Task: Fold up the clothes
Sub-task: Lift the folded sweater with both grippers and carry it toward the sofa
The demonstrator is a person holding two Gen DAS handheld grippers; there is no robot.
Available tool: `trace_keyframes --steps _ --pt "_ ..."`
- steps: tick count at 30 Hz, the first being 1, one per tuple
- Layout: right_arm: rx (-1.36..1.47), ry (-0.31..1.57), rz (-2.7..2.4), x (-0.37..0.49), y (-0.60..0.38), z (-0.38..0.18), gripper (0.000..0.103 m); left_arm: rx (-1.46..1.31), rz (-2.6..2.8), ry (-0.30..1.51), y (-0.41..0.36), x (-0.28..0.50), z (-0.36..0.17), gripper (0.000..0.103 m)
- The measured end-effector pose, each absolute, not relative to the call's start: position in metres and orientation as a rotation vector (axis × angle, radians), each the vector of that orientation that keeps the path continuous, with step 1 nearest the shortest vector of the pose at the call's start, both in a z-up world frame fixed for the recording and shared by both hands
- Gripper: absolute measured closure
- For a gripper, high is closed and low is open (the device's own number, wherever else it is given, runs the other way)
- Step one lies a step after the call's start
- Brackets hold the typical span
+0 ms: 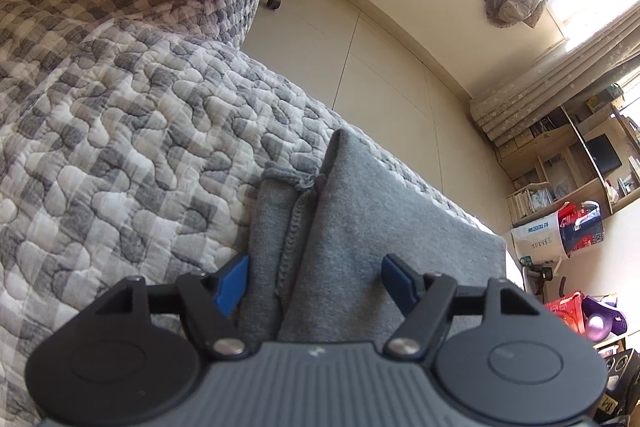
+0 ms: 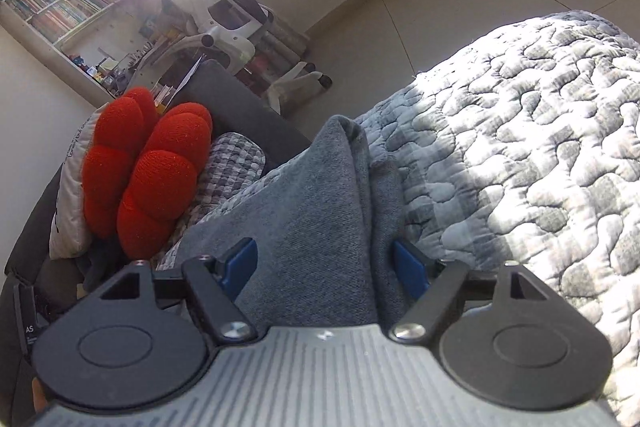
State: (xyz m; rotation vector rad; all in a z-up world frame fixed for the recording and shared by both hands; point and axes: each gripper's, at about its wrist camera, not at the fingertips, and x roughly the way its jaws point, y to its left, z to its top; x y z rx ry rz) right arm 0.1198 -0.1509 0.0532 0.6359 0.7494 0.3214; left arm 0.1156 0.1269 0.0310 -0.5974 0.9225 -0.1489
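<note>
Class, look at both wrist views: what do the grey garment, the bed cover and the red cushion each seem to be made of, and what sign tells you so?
Grey garment: probably matte sweatshirt jersey or fleece; fine heathered surface, stitched seam.
Bed cover: apparently quilted cotton-like cloth; puffy stitched cells over a grey-and-white check.
Red cushion: looks like knitted yarn over soft stuffing; visible ribbed knit, bulging lobes.

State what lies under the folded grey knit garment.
The folded grey knit garment lies on a grey-and-white checked quilted cover. The quilt directly beneath it, and anything below that, is covered.
</note>
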Motion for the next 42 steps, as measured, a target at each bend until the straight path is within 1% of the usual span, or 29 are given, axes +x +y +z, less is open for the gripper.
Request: trace_keyframes --steps 1,2,3,4,5,6,7,8,11,15,25,32,36,42 --pt "0.613 0.744 0.318 0.12 -0.148 0.054 0.025 -0.587 -0.152 0.92 0.124 0.116 0.031 0.032" --pt "0.59 0.743 0.315 0.12 -0.145 0.054 0.032 -0.573 -0.156 0.917 0.12 0.116 0.032 0.04" --pt "0.566 0.746 0.311 0.12 -0.142 0.054 0.048 -0.556 -0.161 0.914 0.116 0.116 0.033 0.046" --pt "0.552 0.746 0.31 0.12 -0.14 0.054 0.055 -0.545 -0.162 0.908 0.114 0.116 0.034 0.055" --pt "0.553 0.741 0.314 0.12 -0.14 0.055 0.064 -0.542 -0.16 0.901 0.111 0.116 0.036 0.066" --pt "0.554 0.737 0.319 0.119 -0.14 0.055 0.069 -0.538 -0.159 0.893 0.109 0.116 0.038 0.071" --pt "0.555 0.733 0.323 0.119 -0.14 0.056 0.071 -0.539 -0.156 0.885 0.108 0.115 0.039 0.078" --pt "0.547 0.725 0.326 0.118 -0.138 0.058 0.074 -0.539 -0.154 0.873 0.108 0.115 0.042 0.08" --pt "0.486 0.685 0.33 0.116 -0.128 0.069 0.077 -0.49 -0.162 0.825 0.103 0.112 0.053 0.082" --pt "0.4 0.631 0.338 0.111 -0.112 0.083 0.079 -0.459 -0.202 0.766 0.096 0.107 0.07 0.083" --pt "0.334 0.574 0.348 0.103 -0.094 0.099 0.08 -0.379 -0.208 0.726 0.086 0.097 0.089 0.084" --pt "0.308 0.544 0.362 0.098 -0.081 0.111 0.081 -0.305 -0.184 0.68 0.083 0.08 0.113 0.084" --pt "0.306 0.519 0.38 0.093 -0.07 0.122 0.081 -0.266 -0.158 0.662 0.09 0.065 0.129 0.084" --pt "0.284 0.476 0.43 0.085 -0.036 0.141 0.081 -0.257 -0.099 0.631 0.127 0.044 0.15 0.084"
